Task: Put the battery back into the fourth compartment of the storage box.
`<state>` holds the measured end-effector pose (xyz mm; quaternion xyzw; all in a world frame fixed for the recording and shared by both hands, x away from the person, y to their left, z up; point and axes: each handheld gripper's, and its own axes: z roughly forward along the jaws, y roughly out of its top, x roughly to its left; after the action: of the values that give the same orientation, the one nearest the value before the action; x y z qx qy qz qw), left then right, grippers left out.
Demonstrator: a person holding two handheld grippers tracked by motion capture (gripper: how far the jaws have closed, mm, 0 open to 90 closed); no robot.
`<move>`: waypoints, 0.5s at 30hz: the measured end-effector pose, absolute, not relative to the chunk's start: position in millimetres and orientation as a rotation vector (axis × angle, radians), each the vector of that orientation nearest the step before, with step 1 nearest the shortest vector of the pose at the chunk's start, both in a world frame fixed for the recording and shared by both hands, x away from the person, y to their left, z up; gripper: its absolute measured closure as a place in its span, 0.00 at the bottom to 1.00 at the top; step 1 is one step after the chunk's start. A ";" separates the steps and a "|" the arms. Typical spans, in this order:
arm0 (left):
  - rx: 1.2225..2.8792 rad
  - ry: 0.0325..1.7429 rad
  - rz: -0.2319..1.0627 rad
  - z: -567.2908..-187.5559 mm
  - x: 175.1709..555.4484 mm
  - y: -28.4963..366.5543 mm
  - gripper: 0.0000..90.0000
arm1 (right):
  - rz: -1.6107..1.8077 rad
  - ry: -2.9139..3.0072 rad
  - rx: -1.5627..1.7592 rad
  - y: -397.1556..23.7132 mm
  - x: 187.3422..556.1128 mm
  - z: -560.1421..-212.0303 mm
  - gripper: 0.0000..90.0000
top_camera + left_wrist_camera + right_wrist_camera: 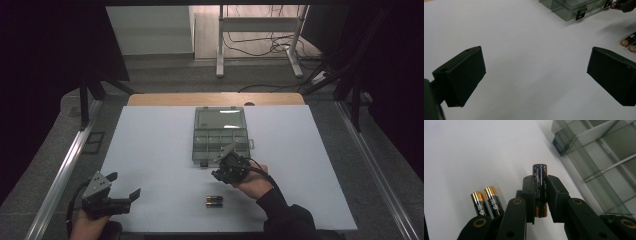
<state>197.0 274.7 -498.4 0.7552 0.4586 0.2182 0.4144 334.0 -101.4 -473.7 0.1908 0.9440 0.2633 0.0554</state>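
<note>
A black-and-gold cylindrical battery (pixel 540 191) sits clamped between the two black pads of the right gripper (pixel 540 195), its dark end pointing away from the camera and its gold end toward it – the jaws are closed tight on its middle. In the high view the right gripper (pixel 227 167) hangs over the white table top (pixel 150 150), just in front of the near edge of the clear smoky-grey plastic compartment box (pixel 220 135), whose lid stands open toward the far side. In the right gripper view the box's divided compartments (pixel 609 162) lie to the right of the held battery, close by but not touching it.

Two more black-and-gold batteries (pixel 214 201) lie side by side on the table, touching each other, nearer the person than the right gripper; in the right gripper view the pair (pixel 486 203) rests to the left of the jaws.

The left gripper (pixel 111 192) rests low at the near left of the table, well apart from the box and batteries – its jaws stand wide open with only bare white surface between them (pixel 534 75). The box latch (pixel 581 13) shows at the far right of the left gripper view
</note>
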 end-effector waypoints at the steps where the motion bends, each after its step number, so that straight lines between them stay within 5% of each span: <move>1: 1.897 1.154 0.547 -498.5 197.2 274.8 0.03 | 0.803 2.860 0.583 -102.6 335.1 -472.7 0.85; 15: 1.893 1.159 0.543 -498.6 197.5 275.1 0.03 | 0.859 2.770 0.675 -120.6 355.8 -455.1 0.85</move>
<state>197.5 275.1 -498.6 0.7537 0.4612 0.2163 0.4152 355.8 -120.6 -455.1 0.2261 0.9271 0.2876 0.0816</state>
